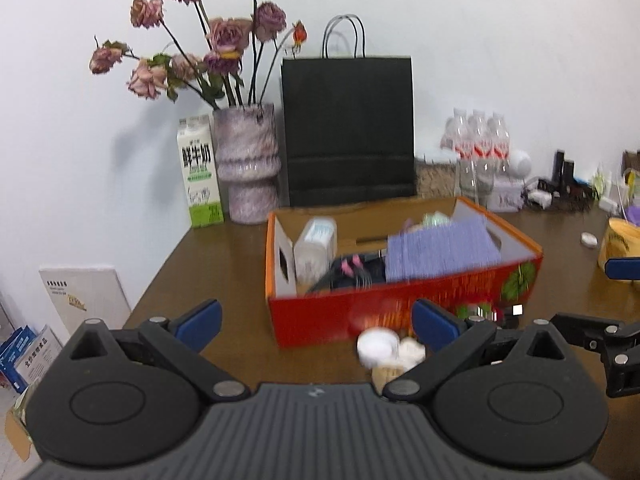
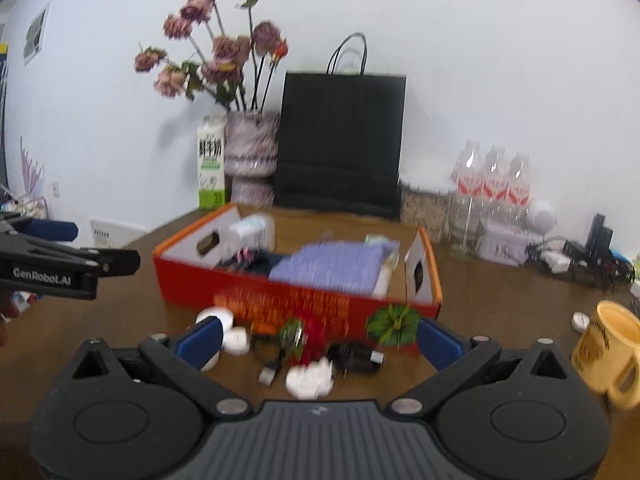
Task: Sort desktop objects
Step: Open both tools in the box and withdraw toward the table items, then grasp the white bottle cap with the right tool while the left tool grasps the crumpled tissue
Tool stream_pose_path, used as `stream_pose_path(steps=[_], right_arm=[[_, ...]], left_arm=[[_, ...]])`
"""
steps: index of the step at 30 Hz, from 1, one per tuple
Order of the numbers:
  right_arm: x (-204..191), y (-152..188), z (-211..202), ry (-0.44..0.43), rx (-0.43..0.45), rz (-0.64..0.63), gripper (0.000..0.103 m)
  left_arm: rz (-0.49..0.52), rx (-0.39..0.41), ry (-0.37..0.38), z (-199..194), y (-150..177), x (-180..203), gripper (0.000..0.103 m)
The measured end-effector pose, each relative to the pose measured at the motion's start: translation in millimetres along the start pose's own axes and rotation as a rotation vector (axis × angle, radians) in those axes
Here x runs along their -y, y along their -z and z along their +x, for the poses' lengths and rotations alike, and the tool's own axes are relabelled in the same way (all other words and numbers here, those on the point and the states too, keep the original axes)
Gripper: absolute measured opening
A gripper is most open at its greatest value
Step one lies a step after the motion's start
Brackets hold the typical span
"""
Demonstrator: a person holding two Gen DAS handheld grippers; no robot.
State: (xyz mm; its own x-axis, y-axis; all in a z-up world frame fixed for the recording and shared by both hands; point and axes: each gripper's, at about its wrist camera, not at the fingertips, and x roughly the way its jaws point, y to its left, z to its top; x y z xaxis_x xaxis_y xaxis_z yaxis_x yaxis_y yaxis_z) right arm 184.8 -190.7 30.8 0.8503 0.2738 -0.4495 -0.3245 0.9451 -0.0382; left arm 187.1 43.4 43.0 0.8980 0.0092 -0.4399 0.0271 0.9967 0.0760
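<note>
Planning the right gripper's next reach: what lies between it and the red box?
In the right wrist view, small clutter lies between the open right gripper and the red box: white round pieces, a black adapter, a cable.

A red box (image 2: 304,304) is sitting across the middle of the surface (image 2: 500,300), blocking the way toward 12 o'clock, with small white items (image 2: 310,380) and a dark cable (image 2: 356,354) crowding the strip in front of it. Bare wood is lying open at 9 o'clock in the left wrist view and between the box and the yellow mug (image 2: 608,352) at 3 o'clock. Behind the box, a vase (image 1: 248,168), black bag (image 1: 348,132) and bottles (image 1: 480,152) are lining the wall.
</note>
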Motion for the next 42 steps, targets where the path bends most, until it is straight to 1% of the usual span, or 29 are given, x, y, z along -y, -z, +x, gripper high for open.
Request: stream_pose_path(steps=[5,10,16,20,25,30,36,37,38,39,40,41,42], right_arm=[[-9.5,27.1,-2.2,-0.011,-0.075,0.002,0.103],[-16.0,50.6,-0.7,-0.011,-0.145,0.024,0.103],[-17.4,67.7,0.1,-0.009,-0.19,0.043,0.103],[-17.3,71.2,5.3,-0.005,-0.212,0.05,0.103],[-19.9,74.5,12.4,-0.005,-0.237,0.039,0.103],[-18.6,77.4,19.4,-0.012,-0.258,0.058,0.103],[-17.8,78.4,21.5,-0.005,-0.24,0.067,0.103],[-17.8,78.6,21.3,-0.007,-0.238,0.068,0.101],[-17.5,78.6,20.7,-0.008,-0.234,0.069,0.098],[-17.5,78.3,19.6,-0.009,-0.226,0.068,0.09],[-17.4,77.7,18.5,-0.01,-0.217,0.069,0.081],[-17.4,77.1,17.7,-0.01,-0.211,0.069,0.077],[-17.4,76.7,17.0,-0.013,-0.205,0.068,0.069]], left_arm=[[0.016,-0.067,0.002,-3.0,26.9,-0.6,0.103],[-0.004,-0.134,0.015,-6.0,55.2,-3.4,0.103],[0.002,-0.173,0.045,-7.4,79.1,-2.3,0.103],[-0.003,-0.193,0.063,-4.1,83.3,-0.9,0.103],[0.016,-0.221,0.064,6.2,84.0,2.7,0.103],[-0.004,-0.265,0.076,16.0,87.9,0.9,0.103],[-0.028,-0.256,0.075,19.2,89.8,-0.3,0.103],[-0.028,-0.253,0.073,18.7,90.3,0.1,0.103],[-0.027,-0.25,0.075,17.9,90.5,0.5,0.1],[-0.026,-0.246,0.078,17.1,90.1,0.8,0.093],[-0.023,-0.24,0.08,15.5,89.7,1.4,0.09],[-0.023,-0.236,0.082,14.1,89.4,1.8,0.084],[-0.023,-0.232,0.083,13.5,88.9,2.4,0.077]])
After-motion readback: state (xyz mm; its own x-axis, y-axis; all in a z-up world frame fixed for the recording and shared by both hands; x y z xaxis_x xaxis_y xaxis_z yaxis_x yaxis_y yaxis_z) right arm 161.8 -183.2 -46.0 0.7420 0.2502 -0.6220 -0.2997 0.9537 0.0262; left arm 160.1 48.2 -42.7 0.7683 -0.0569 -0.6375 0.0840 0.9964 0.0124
